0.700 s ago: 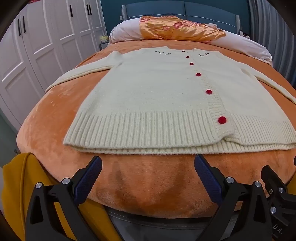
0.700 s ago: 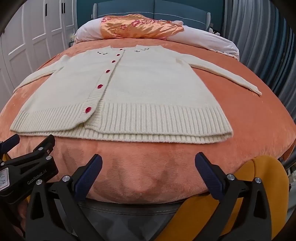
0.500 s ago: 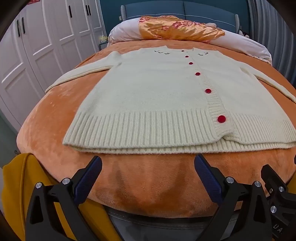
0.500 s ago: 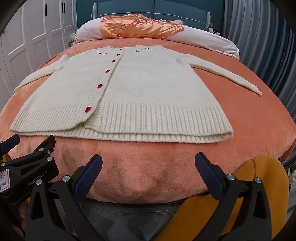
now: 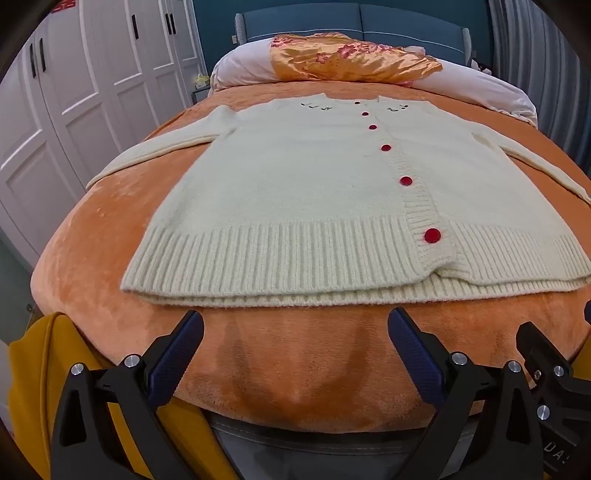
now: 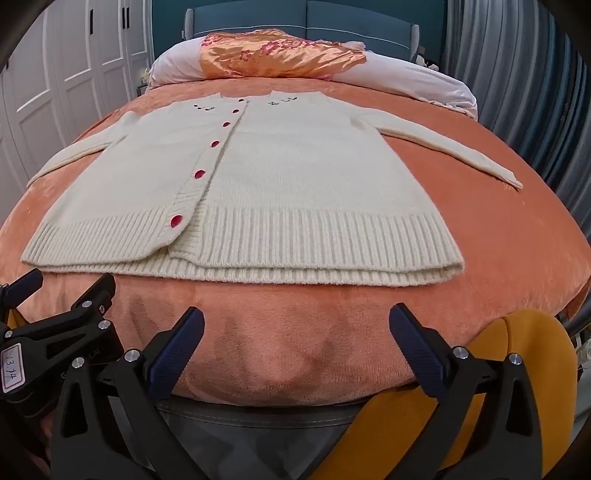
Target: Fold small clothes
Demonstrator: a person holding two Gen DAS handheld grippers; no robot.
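Here, left claw (image 5: 295, 334) and right claw (image 6: 296, 330) gape empty before cardigan (image 6: 258, 184); tag (image 6: 11, 367) reads "13.14"

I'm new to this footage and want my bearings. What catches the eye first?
A cream cardigan with red buttons lies flat and buttoned, sleeves spread, across the orange blanket. Behind it, a shiny orange floral pillow sits at the headboard. Both the left gripper and the right gripper hover open before the hem.

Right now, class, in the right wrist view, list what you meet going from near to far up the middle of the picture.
right gripper → orange blanket → cream cardigan → orange satin pillow → blue headboard
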